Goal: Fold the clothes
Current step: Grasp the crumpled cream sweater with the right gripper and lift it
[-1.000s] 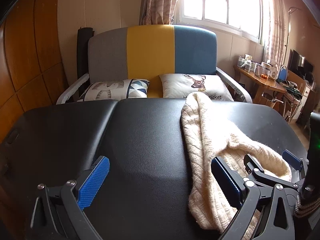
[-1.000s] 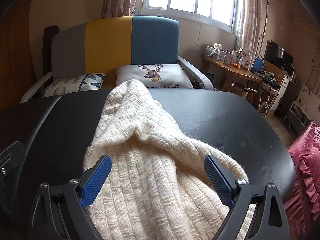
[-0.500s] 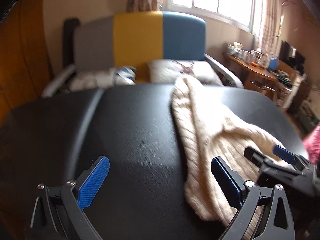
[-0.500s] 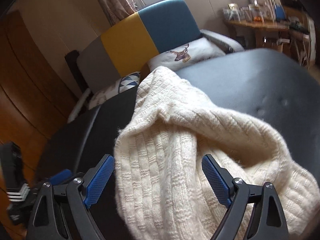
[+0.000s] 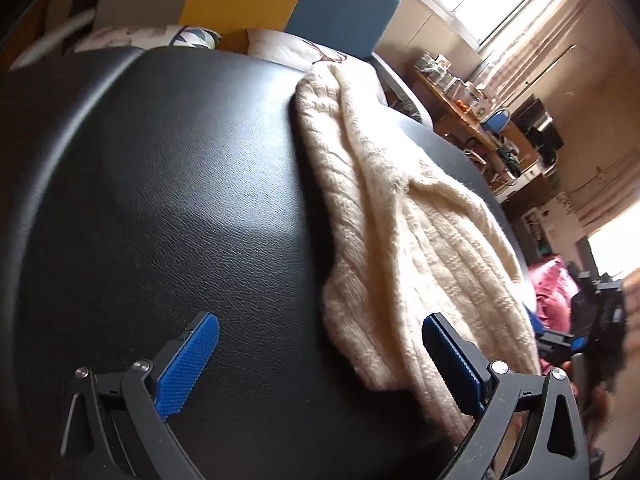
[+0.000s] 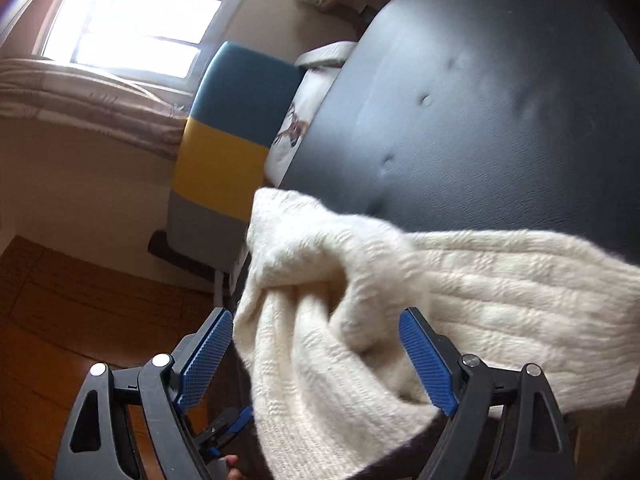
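The left gripper holds its blue-padded fingers wide apart; bare black surface lies between them, and only the right-hand pad sits just at the edge of the cream knitted sweater, not pressing it. The right gripper also stands with its fingers spread wide. Its jaws have just been closing a little, with a bunched fold of the sweater between them; the pads do not visibly clamp the knit.

The sweater lies in a long crumpled heap on the black leather-look desk, running from its far edge to its near edge, toward the right side as the left wrist view shows it. The desk's padded top has a grained texture, a seam near its left side and a few small dimples on the bare part beyond the sweater.

Beyond the desk's far edge stands a sofa with grey, yellow and blue back panels, carrying a patterned pillow and a deer-print pillow. Behind the sofa a bright window with pale curtains lets in daylight. To the right of the desk, along the wall, a wooden side table holds jars and clutter. A pink bundle of fabric lies past the desk's right edge, and wood panelling lines the room to the left of the sofa.
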Available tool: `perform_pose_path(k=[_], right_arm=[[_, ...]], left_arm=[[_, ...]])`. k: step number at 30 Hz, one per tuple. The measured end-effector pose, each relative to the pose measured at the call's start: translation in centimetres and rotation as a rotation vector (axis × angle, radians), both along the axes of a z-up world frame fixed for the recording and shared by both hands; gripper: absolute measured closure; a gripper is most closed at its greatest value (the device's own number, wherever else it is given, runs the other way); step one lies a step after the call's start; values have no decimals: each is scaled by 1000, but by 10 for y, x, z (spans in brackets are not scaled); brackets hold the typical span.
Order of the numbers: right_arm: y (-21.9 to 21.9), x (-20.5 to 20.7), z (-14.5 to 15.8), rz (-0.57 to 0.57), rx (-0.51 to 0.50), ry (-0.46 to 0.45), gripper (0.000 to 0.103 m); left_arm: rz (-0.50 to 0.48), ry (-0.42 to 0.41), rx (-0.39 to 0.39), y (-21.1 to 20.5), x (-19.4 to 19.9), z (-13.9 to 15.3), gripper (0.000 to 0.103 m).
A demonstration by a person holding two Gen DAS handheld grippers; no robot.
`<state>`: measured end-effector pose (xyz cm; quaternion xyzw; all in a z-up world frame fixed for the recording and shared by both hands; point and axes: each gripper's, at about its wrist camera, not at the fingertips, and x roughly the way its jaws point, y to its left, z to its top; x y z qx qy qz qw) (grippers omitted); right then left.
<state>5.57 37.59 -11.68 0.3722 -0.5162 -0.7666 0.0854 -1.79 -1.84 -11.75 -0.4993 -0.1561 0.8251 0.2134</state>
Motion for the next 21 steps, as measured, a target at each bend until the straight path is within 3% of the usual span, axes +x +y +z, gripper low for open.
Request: perform_pose_path(k=[3,6,9,11,16,18,19,21], right_arm=[[15,11,-11,-66,-31,-45,15],[27,19,-32,-117,-128,-87,15],[37,29,-50,-122,-263,-63,15],[35,24,-56,-102,-278,-55,15],[13,9,-38,-23,-49,-66,15],[4,5,-28,-18,52,-72,38],[1,1,-27,-15,54,-52,57],[-7,-10,-33,19,22,-46,59]], left_arm=[[-46,11,7,6,6,4,0],[-80,20,-67,19,10,5,0],[-110,15,-135,30,13,1,0],[-116,11,-156,33,15,-1,0],[-123,19,-131,33,10,3,1],[-134,25,-130,36,10,5,1],[-138,26,-135,37,10,4,0],[-135,21,-137,36,11,2,1]])
